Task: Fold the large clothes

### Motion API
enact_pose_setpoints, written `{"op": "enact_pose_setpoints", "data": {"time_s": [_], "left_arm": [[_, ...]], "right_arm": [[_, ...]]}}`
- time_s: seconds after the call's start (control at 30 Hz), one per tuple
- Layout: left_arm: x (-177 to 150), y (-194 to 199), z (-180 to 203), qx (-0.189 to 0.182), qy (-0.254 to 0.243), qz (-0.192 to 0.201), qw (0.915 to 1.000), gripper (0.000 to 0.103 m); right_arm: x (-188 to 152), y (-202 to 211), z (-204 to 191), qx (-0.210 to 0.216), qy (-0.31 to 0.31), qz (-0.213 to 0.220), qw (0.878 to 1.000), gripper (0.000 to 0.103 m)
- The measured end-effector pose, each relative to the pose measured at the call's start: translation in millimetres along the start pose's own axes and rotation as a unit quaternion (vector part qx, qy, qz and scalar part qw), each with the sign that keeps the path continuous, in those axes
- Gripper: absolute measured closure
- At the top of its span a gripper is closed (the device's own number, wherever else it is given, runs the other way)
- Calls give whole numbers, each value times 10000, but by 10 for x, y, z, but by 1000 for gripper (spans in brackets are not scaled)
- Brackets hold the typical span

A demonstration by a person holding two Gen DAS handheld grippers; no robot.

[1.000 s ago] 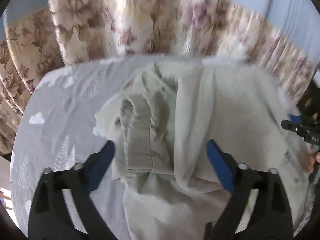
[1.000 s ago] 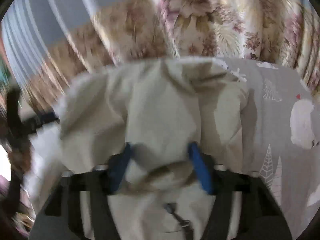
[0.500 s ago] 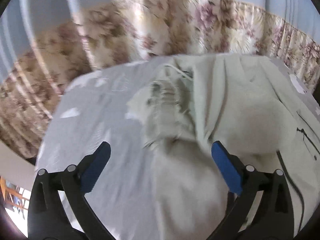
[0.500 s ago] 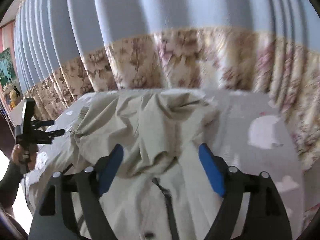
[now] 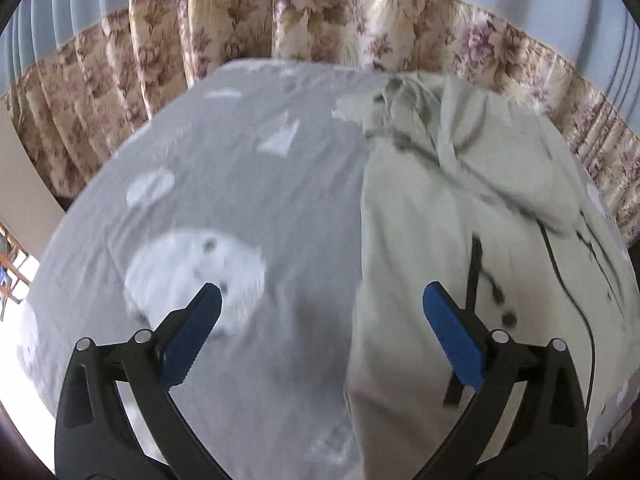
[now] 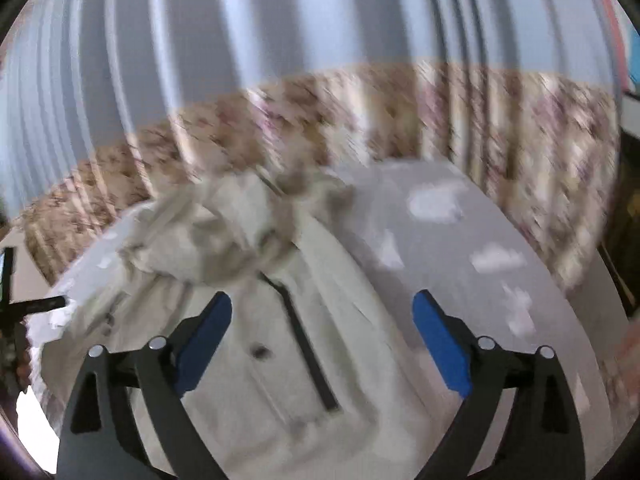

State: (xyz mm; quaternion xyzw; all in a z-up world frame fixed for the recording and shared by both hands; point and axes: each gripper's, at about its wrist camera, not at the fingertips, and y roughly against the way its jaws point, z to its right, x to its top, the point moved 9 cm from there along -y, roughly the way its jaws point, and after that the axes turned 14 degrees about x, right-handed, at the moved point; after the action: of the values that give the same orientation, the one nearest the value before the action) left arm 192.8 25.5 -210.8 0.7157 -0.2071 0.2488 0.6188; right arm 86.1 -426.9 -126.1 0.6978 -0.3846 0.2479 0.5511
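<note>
A large pale beige jacket (image 5: 460,208) with dark zip lines lies on the grey printed bedsheet (image 5: 240,184), its top bunched toward the far edge. My left gripper (image 5: 320,320) is open and empty, above the jacket's left edge. In the right wrist view the same jacket (image 6: 280,320) lies below my right gripper (image 6: 320,332), which is open and empty. The hood or collar is crumpled at the far end (image 6: 224,236). Both views are blurred.
Blue and floral curtains (image 5: 320,32) hang behind the bed's far edge. The grey sheet (image 6: 480,264) extends to the right of the jacket. The other gripper's dark frame (image 6: 24,308) shows at the left edge of the right wrist view.
My right gripper opened and let go of the jacket fabric, then pulled back. My left gripper stayed open and swung left and back, so the jacket now lies on its right side.
</note>
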Motion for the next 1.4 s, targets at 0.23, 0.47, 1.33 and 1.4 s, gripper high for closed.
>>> {"op": "enact_pose_setpoints", "data": {"time_s": [0.23, 0.47, 1.33, 1.4], "left_arm": [[-450, 95, 179, -418, -73, -380, 9984, 3], [-701, 201, 538, -697, -487, -527, 9950, 29], [692, 815, 54, -987, -531, 529, 9923, 96], [1003, 768, 97, -1117, -440, 609, 9909, 96]], "right_arm": [[-424, 26, 390, -420, 59, -679, 9968, 12], [-742, -24, 364, -97, -265, -1199, 9924, 67], [784, 318, -558, 1685, -237, 52, 9854, 98], [1086, 120, -461, 1591, -261, 121, 9868, 98]]}}
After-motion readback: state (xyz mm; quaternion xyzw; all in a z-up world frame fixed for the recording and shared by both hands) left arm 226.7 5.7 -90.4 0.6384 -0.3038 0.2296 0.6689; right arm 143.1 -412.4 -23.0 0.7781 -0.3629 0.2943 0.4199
